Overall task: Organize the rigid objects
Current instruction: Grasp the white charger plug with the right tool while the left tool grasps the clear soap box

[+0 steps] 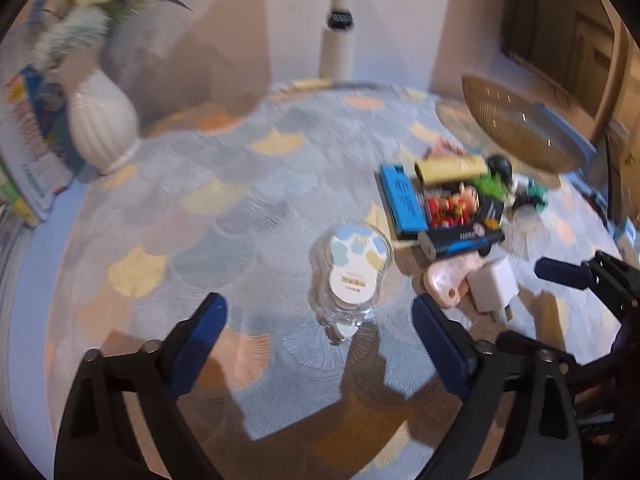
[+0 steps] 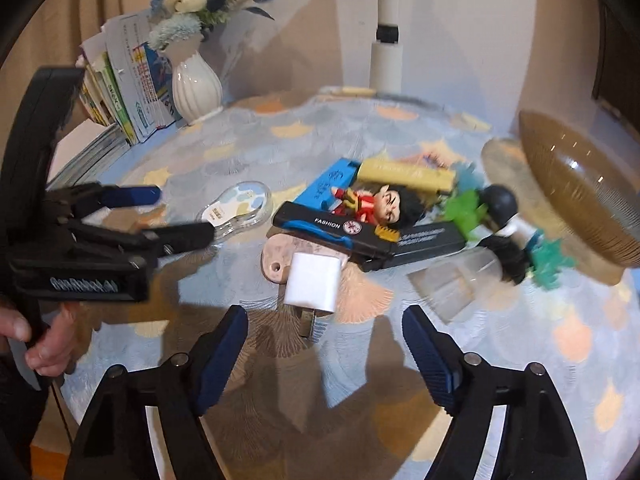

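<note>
A clear blister pack with a pale card lies on the patterned tablecloth, just ahead of my left gripper, whose blue-padded jaws stand open and apart from it. To its right is a pile: a blue box, a yellow tube, a red figurine, a black-and-blue case, a pink tag and a green toy. A white charger lies right in front of my right gripper, which is open with nothing between its jaws. A tipped brown glass bowl sits at the right.
A white ribbed vase with flowers and a stack of books stand at the back left. A white pole rises behind the table. A small clear cup lies by the bowl. A hand holds the left gripper.
</note>
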